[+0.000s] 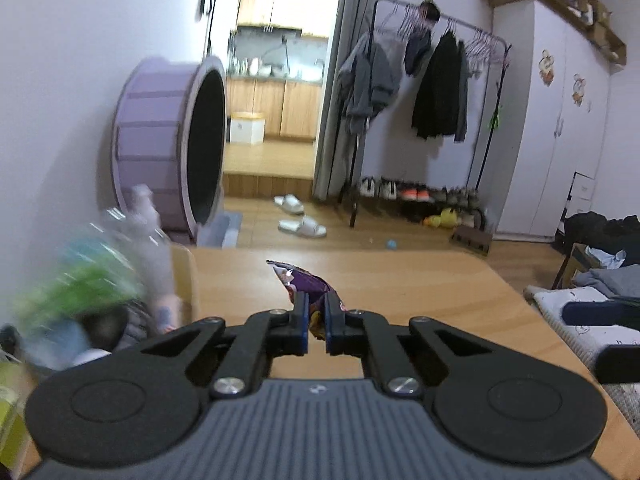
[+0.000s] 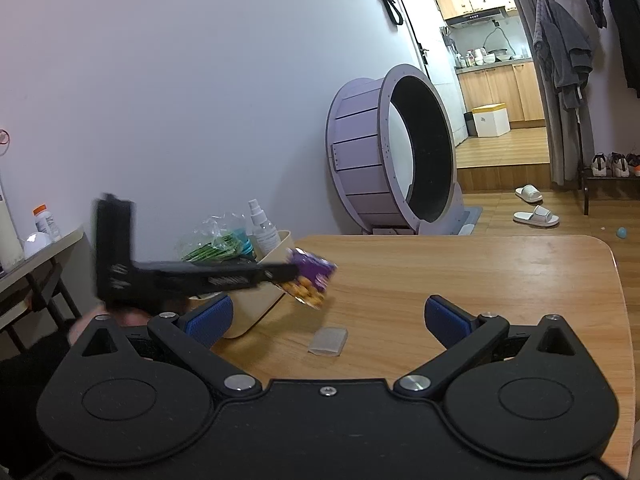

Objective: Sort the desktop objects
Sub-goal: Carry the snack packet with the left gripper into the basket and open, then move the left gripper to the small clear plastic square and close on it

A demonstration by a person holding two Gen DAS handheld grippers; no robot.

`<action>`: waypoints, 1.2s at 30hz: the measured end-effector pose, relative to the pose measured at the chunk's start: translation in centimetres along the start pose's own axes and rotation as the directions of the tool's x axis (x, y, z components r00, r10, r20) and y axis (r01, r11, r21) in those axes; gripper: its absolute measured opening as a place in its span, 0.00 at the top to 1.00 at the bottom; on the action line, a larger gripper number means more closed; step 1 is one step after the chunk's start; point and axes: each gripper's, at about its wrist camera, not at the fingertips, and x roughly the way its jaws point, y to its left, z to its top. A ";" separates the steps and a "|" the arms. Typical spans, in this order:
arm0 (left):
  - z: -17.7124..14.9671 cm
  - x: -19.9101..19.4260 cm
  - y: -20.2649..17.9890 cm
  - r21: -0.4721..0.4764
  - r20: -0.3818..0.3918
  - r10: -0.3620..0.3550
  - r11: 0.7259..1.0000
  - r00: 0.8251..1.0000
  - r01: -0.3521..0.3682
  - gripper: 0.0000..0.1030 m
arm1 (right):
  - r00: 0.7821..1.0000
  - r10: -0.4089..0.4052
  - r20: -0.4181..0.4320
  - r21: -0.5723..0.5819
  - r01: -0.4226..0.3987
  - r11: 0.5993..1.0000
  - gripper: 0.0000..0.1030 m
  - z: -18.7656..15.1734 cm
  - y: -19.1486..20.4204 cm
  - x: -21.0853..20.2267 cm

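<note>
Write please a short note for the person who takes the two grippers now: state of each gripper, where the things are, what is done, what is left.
Left gripper: shut on the purple snack packet, held in the air beside the beige bin.
Right gripper: open, empty, low over the wooden table.
Bin: already holds a spray bottle and a green bag.
Done: packet picked up.
Left: probably put the packet in the bin, then take the small grey flat packet lying on the table in front of the right gripper.

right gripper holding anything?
No, the right gripper stands open and empty above the wooden table; the left gripper has the purple snack packet.
</note>
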 end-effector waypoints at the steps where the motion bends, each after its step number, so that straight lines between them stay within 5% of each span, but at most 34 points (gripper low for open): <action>1: 0.2 -0.9 0.4 0.018 0.008 0.007 1.000 1.000 -0.007 0.94 | 1.000 0.003 0.000 -0.001 -0.003 1.000 0.00 0.0 0.1 0.0; 9: 1.5 -2.1 2.7 0.233 -0.027 0.096 0.969 0.995 -0.088 0.93 | 1.000 0.011 -0.016 -0.008 -0.011 1.000 0.00 -0.3 0.6 0.4; 14: 0.1 1.2 1.7 0.421 -0.076 0.222 0.891 0.972 -0.170 0.93 | 1.000 0.017 -0.022 -0.015 -0.017 1.000 0.00 -0.4 0.9 0.5; 21: 0.4 3.6 4.1 0.260 -0.144 0.183 0.955 0.973 -0.141 0.90 | 0.999 0.022 -0.030 -0.017 -0.022 1.000 0.00 -0.4 0.9 0.4; 24: 0.7 3.1 4.1 0.237 -0.142 0.184 0.960 0.973 -0.147 0.85 | 0.999 0.025 -0.029 -0.019 -0.025 1.000 0.00 -0.4 0.8 0.4; 28: 0.7 0.7 3.1 0.226 -0.100 0.159 0.965 0.982 -0.133 0.65 | 0.999 0.026 -0.026 -0.018 -0.026 0.999 0.00 -0.4 0.8 0.3; 36: -1.9 -0.7 -1.9 0.176 -0.128 -0.066 0.980 0.990 0.088 0.60 | 1.000 0.018 -0.014 -0.014 -0.018 1.000 0.00 -0.2 0.7 0.1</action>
